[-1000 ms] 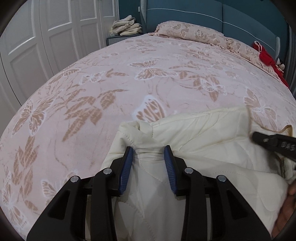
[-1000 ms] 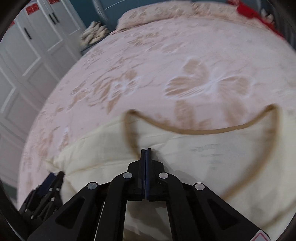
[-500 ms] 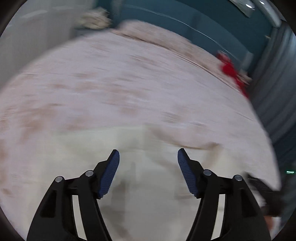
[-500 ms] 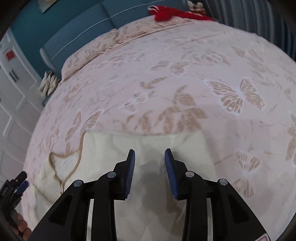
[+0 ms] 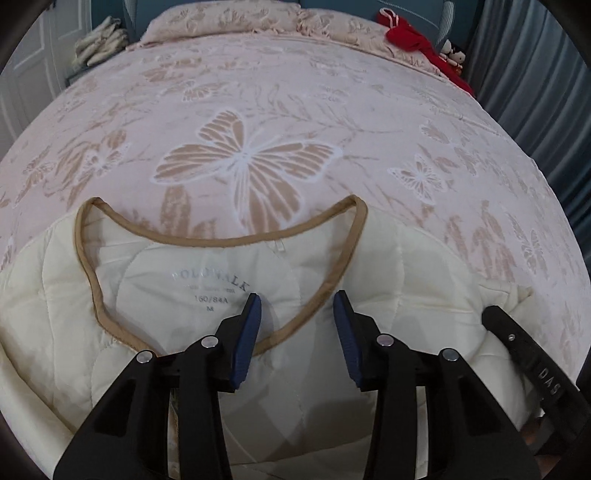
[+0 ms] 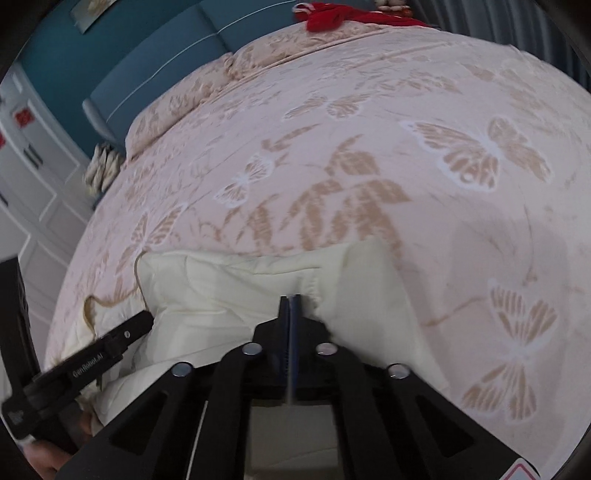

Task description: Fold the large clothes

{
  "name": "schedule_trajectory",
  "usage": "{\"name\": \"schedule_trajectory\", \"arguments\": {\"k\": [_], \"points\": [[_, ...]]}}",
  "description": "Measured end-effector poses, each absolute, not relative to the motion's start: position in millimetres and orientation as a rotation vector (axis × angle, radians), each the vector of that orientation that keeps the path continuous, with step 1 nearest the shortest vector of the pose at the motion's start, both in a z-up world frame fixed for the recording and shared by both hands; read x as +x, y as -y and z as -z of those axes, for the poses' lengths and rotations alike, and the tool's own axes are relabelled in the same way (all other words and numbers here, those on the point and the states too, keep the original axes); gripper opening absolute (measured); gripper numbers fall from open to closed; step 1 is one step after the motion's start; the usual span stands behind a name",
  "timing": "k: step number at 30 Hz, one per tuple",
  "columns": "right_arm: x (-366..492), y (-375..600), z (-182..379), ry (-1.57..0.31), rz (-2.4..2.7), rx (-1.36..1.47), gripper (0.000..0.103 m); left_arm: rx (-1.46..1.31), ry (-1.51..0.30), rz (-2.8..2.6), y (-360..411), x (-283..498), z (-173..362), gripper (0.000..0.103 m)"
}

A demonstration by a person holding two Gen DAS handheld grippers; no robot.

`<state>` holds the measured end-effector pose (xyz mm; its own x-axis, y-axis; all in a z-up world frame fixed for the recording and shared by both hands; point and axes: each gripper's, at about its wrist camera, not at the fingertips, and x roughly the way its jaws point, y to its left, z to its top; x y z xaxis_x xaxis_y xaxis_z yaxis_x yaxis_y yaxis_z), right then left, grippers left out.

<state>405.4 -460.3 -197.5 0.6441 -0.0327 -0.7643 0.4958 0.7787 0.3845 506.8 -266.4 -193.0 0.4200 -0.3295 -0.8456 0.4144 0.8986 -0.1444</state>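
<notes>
A cream quilted jacket (image 5: pixel 155 295) with a tan-trimmed neckline (image 5: pixel 229 236) lies at the near edge of the bed, label facing up. My left gripper (image 5: pixel 297 317) is open and hovers over the neckline at the jacket's right front, holding nothing. In the right wrist view the same jacket (image 6: pixel 229 291) lies bunched. My right gripper (image 6: pixel 291 306) is shut on a fold of the jacket's cream fabric near its right shoulder edge. The left gripper's body shows in the right wrist view (image 6: pixel 85 365), and the right gripper's body in the left wrist view (image 5: pixel 535 369).
The bed has a pink blanket with tan butterflies (image 5: pixel 251 158). Pillows (image 5: pixel 229 16) and a red cloth (image 5: pixel 410 35) lie at the head. A stack of folded cloth (image 5: pixel 99 40) sits on a nightstand at the left. Grey curtains (image 5: pixel 535 74) hang at the right.
My left gripper let go of the jacket's left side, opened and moved over the neckline. My right gripper let go of the neckline, opened, moved right and shut on the shoulder fabric.
</notes>
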Motion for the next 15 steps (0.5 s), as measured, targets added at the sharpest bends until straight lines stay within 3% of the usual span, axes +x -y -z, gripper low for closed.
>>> {"name": "schedule_trajectory", "arguments": {"k": [7,9,11,15], "points": [[397.3,444.8,157.6,-0.792,0.540,0.467,0.001,-0.050,-0.922,0.338,204.3,506.3,157.4,0.039],[398.4,431.3,135.0,-0.763,0.513,0.423,0.015,-0.013,-0.869,0.293,169.1,509.6,140.8,0.040],[417.5,402.2,114.6,-0.779,0.369,0.399,0.015,0.032,-0.859,0.251,142.4,518.8,135.9,0.040],[479.8,343.8,144.5,-0.946,0.143,0.362,0.011,0.064,-0.973,0.174,113.5,550.7,159.9,0.039]]}}
